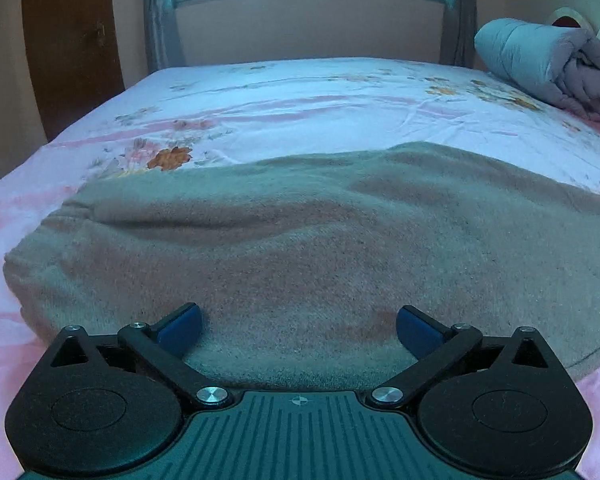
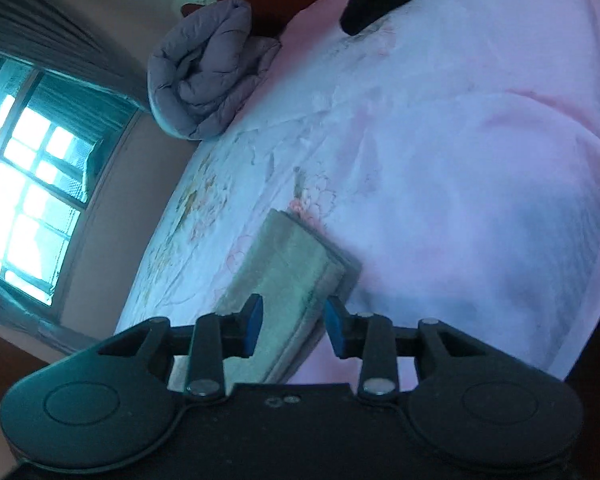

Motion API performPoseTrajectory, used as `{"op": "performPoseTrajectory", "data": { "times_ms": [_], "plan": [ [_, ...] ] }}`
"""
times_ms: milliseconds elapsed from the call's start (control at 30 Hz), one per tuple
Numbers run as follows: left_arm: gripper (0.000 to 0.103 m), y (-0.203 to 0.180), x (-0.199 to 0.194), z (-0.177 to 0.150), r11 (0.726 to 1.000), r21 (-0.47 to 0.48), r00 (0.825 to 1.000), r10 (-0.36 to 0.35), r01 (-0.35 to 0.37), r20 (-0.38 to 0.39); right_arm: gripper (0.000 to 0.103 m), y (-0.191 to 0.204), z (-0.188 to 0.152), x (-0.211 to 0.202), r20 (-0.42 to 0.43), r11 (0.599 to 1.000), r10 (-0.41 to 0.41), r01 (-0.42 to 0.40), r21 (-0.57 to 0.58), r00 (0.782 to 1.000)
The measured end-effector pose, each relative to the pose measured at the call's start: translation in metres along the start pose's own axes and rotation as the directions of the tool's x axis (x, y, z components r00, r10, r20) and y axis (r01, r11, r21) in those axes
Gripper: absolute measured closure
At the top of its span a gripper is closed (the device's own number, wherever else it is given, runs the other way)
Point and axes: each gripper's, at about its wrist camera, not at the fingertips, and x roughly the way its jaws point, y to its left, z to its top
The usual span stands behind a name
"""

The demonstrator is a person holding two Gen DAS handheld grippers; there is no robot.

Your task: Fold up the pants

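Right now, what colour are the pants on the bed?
Greyish beige pants, best seen in the left wrist view.

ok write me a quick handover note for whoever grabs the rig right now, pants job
Left claw: open, fingers wide apart, low over the near edge of the grey pants, gripping nothing.
Right claw: jaws partly open either side of a layered end of the pants; the pads do not look clamped on it, so check before lifting.
Pants: spread across the near side of the floral bedsheet; the end by the right claw already shows stacked layers.
Rolled grey quilt sits at the far corner, out of the way.
Left to do: probably grip the ends, complete the fold and flatten it.
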Motion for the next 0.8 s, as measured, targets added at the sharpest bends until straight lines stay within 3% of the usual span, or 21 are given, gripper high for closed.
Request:
{"op": "performPoseTrajectory", "data": {
  "times_ms": [100,200,300,400,433,533,567,667,700,767,800],
  "plan": [
    [0.0,0.0,-0.001,-0.002,1.0,-0.003,1.0,-0.002,0.002,0.002,0.084,-0.003,0.005,0.011,-0.04,1.0,-0.016,0.016,0.013,0.999],
    [0.0,0.0,0.0,-0.001,1.0,-0.006,1.0,0.002,-0.002,-0.003,0.103,-0.003,0.003,0.01,-0.06,1.0,-0.011,0.012,0.016,0.998],
    [0.0,-0.001,0.001,0.0,1.0,-0.006,1.0,0.003,-0.003,-0.004,0.103,0.006,0.003,0.003,-0.044,1.0,-0.002,0.001,-0.028,0.999],
    [0.0,-0.001,0.0,-0.001,1.0,-0.005,1.0,0.001,-0.001,-0.001,0.103,0.019,0.002,-0.011,0.031,0.991,0.107,-0.104,-0.083,0.994],
    [0.0,-0.001,0.0,-0.002,1.0,-0.006,1.0,0.0,0.0,0.003,0.103,0.021,0.001,-0.01,0.051,0.988,0.112,-0.105,-0.117,0.992],
    [0.0,-0.001,0.0,-0.002,1.0,-0.005,1.0,0.0,0.0,0.007,0.103,-0.004,0.0,0.018,-0.025,0.999,-0.012,0.011,-0.03,1.0],
    [0.0,-0.001,0.0,-0.002,1.0,-0.006,1.0,0.0,0.0,0.006,0.103,-0.013,-0.001,0.021,-0.042,1.0,-0.007,0.008,0.008,0.999],
    [0.0,-0.001,0.0,-0.003,1.0,-0.001,1.0,0.0,0.0,0.004,0.091,-0.021,-0.004,0.007,-0.011,0.997,0.035,-0.034,0.064,0.999],
    [0.0,-0.002,-0.001,-0.002,1.0,0.0,1.0,0.003,-0.003,0.003,0.082,-0.022,-0.006,-0.002,0.025,0.996,0.041,-0.043,0.078,0.999],
    [0.0,-0.005,-0.006,0.001,1.0,-0.005,1.0,0.015,-0.015,0.007,0.08,-0.028,-0.005,-0.01,0.045,0.992,0.04,-0.046,0.122,0.998],
    [0.0,-0.008,-0.011,0.001,1.0,-0.009,1.0,0.0,0.0,0.024,0.074,-0.031,-0.002,-0.005,0.033,0.988,0.033,-0.037,0.149,0.999]
  ]
}}
